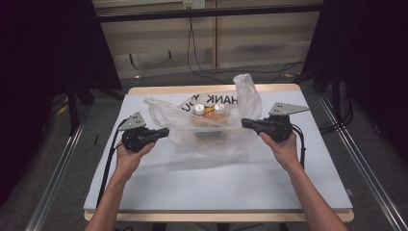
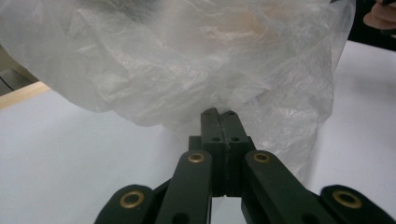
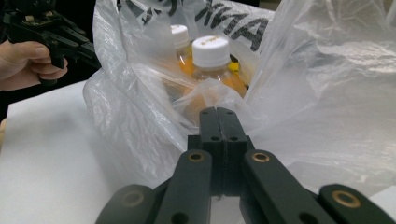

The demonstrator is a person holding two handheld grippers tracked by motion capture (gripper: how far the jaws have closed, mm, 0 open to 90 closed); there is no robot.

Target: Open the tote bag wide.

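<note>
Both claws are pressed together at the bag's edges. Left gripper [image 1: 161, 133] has its jaws closed flat against each other, tips touching the crinkled film of the clear plastic bag [image 1: 211, 130] on its left side; whether a fold of film is pinched between them I cannot tell. Right gripper [image 1: 248, 123] likewise has its jaws together, tips at the bag's right side, and its own view [image 3: 218, 112] puts the film right at the tips, again too fine to say if it is caught.

That bag sits on the far middle of the table, between the two grippers, its mouth gaping upward and one handle standing tall at the far right. Black lettering runs across its far wall. Inside stand two bottles [image 3: 212, 65] with white caps and orange contents, close together, upright.

Underneath lies a white mat [image 1: 216, 183] covering the wooden table [image 1: 144, 90]. Each hand [image 1: 129, 159] grips its tool from below, forearms coming in from the near edge.
</note>
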